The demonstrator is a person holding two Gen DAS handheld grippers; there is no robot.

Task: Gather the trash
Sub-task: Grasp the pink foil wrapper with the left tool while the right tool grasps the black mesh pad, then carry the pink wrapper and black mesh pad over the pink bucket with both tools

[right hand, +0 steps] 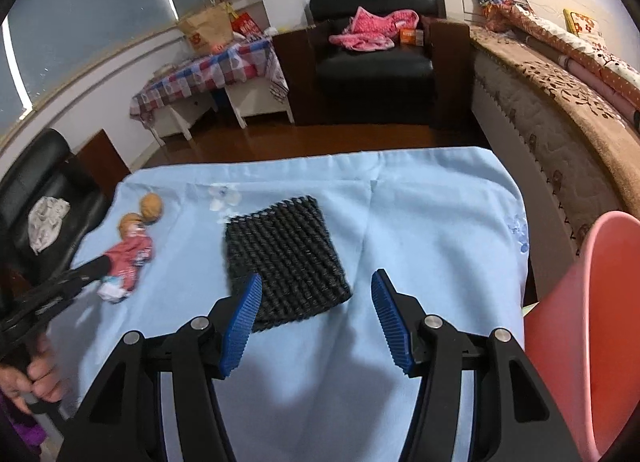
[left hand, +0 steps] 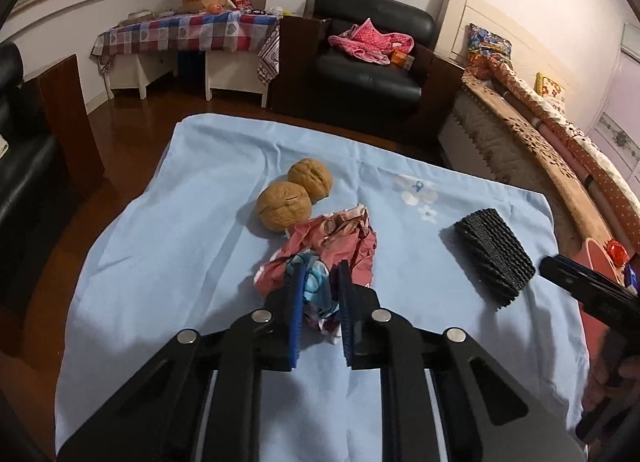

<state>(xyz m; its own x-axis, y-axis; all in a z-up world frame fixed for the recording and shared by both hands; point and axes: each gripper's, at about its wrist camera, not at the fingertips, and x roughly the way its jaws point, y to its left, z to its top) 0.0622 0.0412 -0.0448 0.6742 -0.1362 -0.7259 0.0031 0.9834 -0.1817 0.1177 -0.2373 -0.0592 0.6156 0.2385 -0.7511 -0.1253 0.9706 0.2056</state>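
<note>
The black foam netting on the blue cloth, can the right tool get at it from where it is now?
Probably yes. The right tool stands open just short of the black foam netting, one finger already over its near corner. Nothing lies between them, and the left tool is off at the crumpled wrapper.

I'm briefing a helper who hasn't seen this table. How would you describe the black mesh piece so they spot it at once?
Start at the light blue cloth covering the table. The black mesh piece lies flat on it, just ahead of the open right gripper, apart from the two walnuts and the crumpled wrapper. It is the only dark, woven, roughly square item there.
</note>
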